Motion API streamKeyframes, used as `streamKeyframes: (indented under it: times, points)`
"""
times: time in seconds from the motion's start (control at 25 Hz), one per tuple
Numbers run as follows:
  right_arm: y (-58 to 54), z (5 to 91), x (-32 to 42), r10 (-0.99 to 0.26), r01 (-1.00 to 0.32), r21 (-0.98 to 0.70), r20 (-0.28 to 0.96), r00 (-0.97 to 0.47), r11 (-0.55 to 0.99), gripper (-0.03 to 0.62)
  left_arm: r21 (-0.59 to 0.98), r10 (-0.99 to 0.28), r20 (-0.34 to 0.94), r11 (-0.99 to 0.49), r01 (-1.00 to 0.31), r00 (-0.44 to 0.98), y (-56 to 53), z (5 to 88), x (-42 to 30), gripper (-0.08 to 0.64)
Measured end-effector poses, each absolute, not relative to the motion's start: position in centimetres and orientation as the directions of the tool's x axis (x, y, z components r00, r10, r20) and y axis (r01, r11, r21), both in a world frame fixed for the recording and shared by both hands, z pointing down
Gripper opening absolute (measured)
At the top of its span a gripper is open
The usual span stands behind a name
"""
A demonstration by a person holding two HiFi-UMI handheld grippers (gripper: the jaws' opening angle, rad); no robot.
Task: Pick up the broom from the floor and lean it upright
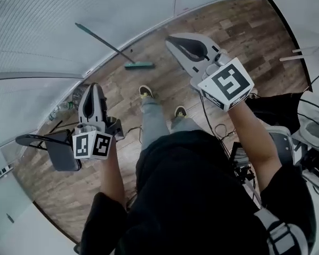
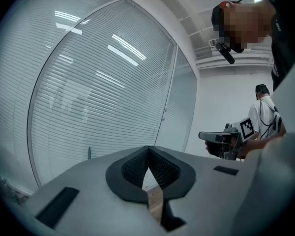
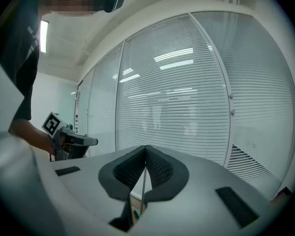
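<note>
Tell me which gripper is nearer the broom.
Right, narrowly. The right gripper hangs just right of the broom, by its head; the left gripper sits below-left, farther off.

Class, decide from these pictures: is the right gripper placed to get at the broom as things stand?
Probably not yet. The broom leans on the wall beyond the shoes, apart from the right gripper, whose jaws are shut. Bare floor between leaves the way free.
</note>
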State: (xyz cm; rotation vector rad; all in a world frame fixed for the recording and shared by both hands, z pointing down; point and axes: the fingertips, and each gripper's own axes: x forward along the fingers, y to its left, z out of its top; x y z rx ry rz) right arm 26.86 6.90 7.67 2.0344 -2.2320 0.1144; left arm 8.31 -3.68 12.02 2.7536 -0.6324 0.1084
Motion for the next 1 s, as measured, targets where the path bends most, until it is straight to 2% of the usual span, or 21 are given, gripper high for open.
streamKeyframes:
  times: [0.28,0.48,1.0]
  points:
    - [15.5,3.2,28.4,-0.995,-1.000,-0.020,0.101,0.022,-0.024,0.018,0.194,-0.347,0.119,-0.911,-0.365,0.930,3.5,7.2,9.7,0.021]
    - [18.7,3.2,27.0,-0.989,-0.994,-0.016,0.104,0.102,-0.105,0.018,0.191,-0.309,0.076,-0.929,-0.318,0.948,5.9,4.8,8.9,0.021]
    - [16.1,0.4,21.1,-0.984,-0.989,0.010,0.108,0.145,-0.144,0.018,0.189,-0.310,0.041,-0.931,-0.312,0.950,2.0,1.7,2.2,0.021]
